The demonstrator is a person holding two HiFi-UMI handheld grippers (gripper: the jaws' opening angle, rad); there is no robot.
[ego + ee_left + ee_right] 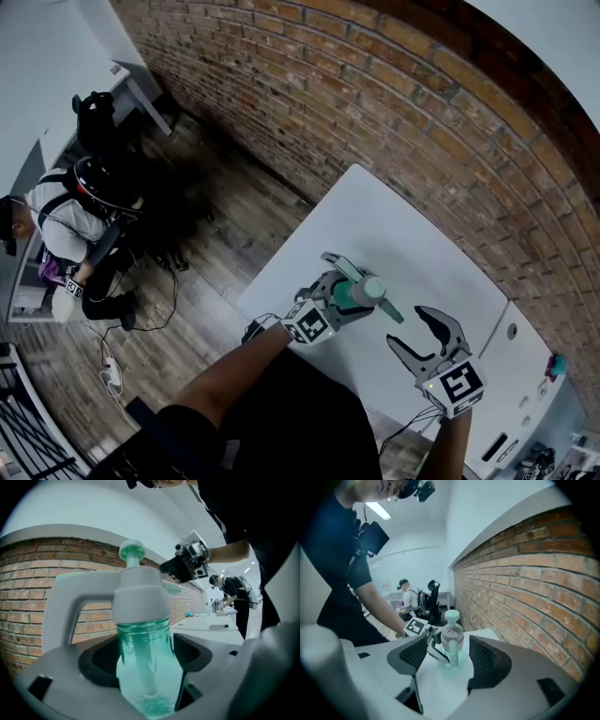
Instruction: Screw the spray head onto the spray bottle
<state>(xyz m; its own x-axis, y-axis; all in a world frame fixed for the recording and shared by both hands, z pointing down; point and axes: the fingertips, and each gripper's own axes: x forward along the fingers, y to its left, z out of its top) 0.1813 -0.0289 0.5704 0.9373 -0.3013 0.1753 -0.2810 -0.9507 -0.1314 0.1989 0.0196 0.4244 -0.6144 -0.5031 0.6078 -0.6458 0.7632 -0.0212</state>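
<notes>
the white table [403,220] runs along the brick wall [375,103]. its left edge drops off to the wood floor [234,225], and a second table [511,375] butts against its right end. the top is bare between the bottle and the wall, with open room on every side of both tools. the left tongs [349,279] reach in from the person's side of the table and are closed on the green bottle [349,296], one jaw on each side of its body below the shoulder. the bottle stands upright; whether its base touches the table cannot be told. the grey spray head [371,289] sits on the bottle's neck, its green-capped top upward. the right tongs [406,328] are wide open and empty, just to the right of the bottle and apart from it. in the right gripper view the spray head lines up with the gap between the jaws but lies beyond their tips.
</notes>
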